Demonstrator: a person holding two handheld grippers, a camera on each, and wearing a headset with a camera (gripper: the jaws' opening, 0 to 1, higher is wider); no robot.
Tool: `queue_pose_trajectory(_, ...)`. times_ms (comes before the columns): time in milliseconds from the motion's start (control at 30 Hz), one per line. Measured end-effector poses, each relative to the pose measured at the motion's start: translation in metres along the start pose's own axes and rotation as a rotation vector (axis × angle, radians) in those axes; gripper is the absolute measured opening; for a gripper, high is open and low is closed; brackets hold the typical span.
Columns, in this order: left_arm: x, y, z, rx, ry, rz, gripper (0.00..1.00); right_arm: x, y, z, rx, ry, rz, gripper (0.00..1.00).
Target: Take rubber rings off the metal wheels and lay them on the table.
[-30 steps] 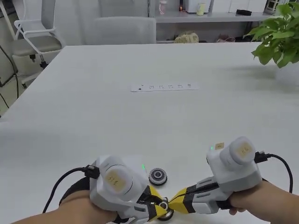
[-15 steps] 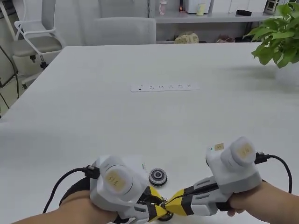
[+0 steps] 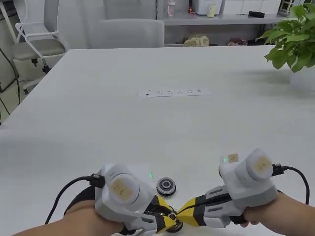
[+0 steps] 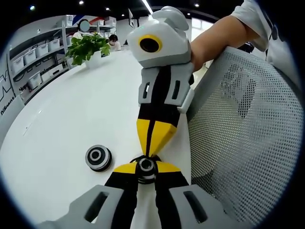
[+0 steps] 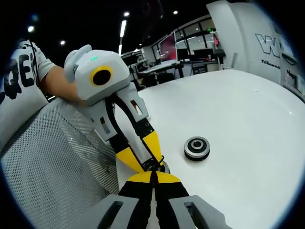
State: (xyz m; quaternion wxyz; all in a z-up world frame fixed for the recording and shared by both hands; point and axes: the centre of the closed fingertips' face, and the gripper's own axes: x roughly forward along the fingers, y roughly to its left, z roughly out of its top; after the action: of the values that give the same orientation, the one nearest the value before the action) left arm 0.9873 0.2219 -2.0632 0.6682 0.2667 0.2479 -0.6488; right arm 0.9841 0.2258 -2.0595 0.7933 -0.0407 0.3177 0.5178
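There are 2 metal wheels [image 3: 166, 186], 2 hand-held grippers [image 3: 169, 219], 1 power strip [image 3: 173, 92], 1 plant [image 3: 290, 34]

An office: white meeting table [image 3: 147, 123], swivel chair [image 3: 37, 37], storage shelves [image 4: 38, 55] (a potted plant [image 3: 290, 34] too).

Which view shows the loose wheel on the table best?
The right gripper view: the loose wheel sits clear, face and dark rim visible. Left gripper view shows it obliquely; head view shows it small.
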Motion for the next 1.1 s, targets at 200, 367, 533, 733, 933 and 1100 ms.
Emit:
queue_pose_trajectory(200, -0.003, -0.001, 0.0, -0.001, 0.014, -0.011, 0.08, -0.003, -0.005, 0.001, 0.011, -0.017, -0.014, 0.0)
queue_pose_trajectory(367, -0.007, -0.004, 0.006, -0.012, -0.006, -0.03, 0.11, -0.005, -0.006, 0.003, 0.019, -0.029, -0.018, 0.0)
queue_pose_trajectory(533, -0.013, -0.006, 0.007, -0.015, 0.007, -0.037, 0.16, -0.006, -0.006, 0.003, 0.026, -0.034, -0.014, 0.0)
queue_pose_trajectory(733, -0.025, -0.004, 0.013, -0.04, -0.016, -0.034, 0.2, -0.006, -0.005, 0.006, 0.027, -0.043, -0.012, 0.0)
queue_pose_trajectory(933, -0.037, 0.001, 0.017, -0.059, -0.035, -0.02, 0.26, -0.007, -0.005, 0.008, 0.028, -0.053, -0.013, 0.0)
queue_pose_trajectory(1100, -0.049, 0.004, 0.016, -0.065, -0.045, -0.006, 0.31, -0.008, -0.006, 0.011, 0.025, -0.063, -0.016, 0.0)
